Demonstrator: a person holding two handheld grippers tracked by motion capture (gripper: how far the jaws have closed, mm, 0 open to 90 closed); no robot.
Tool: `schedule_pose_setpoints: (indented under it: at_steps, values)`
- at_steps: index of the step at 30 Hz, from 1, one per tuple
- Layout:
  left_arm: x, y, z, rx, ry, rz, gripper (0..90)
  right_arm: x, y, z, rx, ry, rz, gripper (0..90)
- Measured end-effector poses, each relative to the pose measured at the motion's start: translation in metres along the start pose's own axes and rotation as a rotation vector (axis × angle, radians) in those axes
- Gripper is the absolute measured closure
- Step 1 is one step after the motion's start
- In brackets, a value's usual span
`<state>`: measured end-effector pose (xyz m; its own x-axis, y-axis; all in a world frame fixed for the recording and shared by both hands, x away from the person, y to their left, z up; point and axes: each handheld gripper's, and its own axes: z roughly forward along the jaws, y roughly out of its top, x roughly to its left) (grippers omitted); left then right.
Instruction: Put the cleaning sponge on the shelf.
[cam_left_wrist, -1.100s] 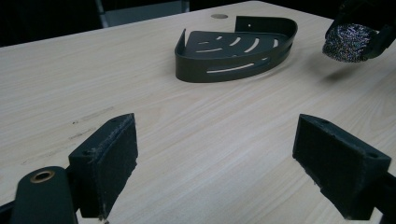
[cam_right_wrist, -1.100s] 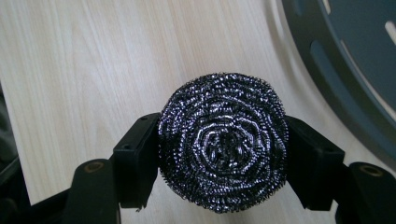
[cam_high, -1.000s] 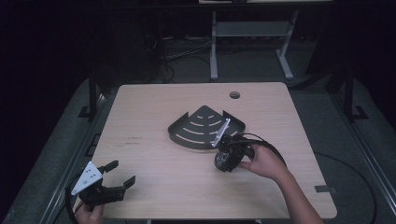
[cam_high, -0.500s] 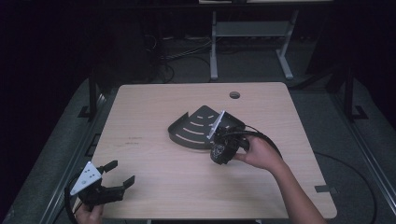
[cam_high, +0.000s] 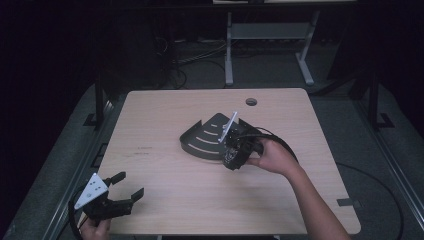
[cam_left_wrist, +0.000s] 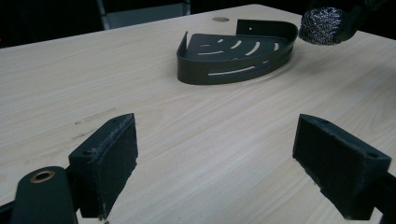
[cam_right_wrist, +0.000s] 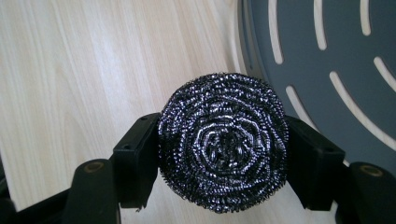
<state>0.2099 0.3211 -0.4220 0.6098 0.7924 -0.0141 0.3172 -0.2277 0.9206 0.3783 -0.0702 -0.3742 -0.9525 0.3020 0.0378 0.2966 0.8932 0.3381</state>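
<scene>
**Scourer carried toward the corner tray**

Left tool (cam_high: 121, 189) rests at the surface's (cam_high: 165, 120) near-left corner, jaws apart and empty; since a second ago the right tool (cam_high: 231, 159), clamped on the steel scourer (cam_right_wrist: 223, 140), has edged up to the dark slotted tray's (cam_high: 200, 140) curved rim, probably for dropping it in; open wood lies all around.
</scene>
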Motion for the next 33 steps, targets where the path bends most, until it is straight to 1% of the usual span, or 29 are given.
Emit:
schedule_pose_setpoints:
  at_steps: [3,7,10,18,25,27,30,33]
  values:
    - [0.0,0.0,0.0,-0.001,-0.001,-0.001,13.3,-0.002,0.002,-0.001,0.007,-0.006,0.003,33.0]
    - [0.0,0.0,0.0,-0.001,-0.001,-0.001,13.2,-0.005,0.004,-0.002,0.0,-0.001,0.002,32.9]
    - [0.0,0.0,0.0,-0.001,-0.001,-0.001,13.2,-0.007,0.008,-0.003,0.009,-0.006,0.001,33.0]
    - [0.0,0.0,0.0,-0.004,-0.002,-0.003,13.3,-0.012,0.015,-0.005,0.007,-0.003,0.001,33.0]
    - [0.001,0.0,0.0,-0.003,0.0,-0.003,13.3,-0.019,0.021,-0.008,0.006,-0.004,0.001,33.0]
    - [0.001,0.0,0.0,-0.004,0.0,-0.003,13.3,-0.021,0.022,-0.009,-0.006,0.006,0.004,33.0]
    - [0.001,0.0,0.0,-0.003,-0.001,-0.003,13.2,-0.024,0.024,-0.008,0.004,0.005,0.009,33.0]
    - [0.001,0.0,0.0,-0.005,0.0,-0.004,13.2,-0.029,0.027,-0.008,0.0,0.007,0.011,32.9]
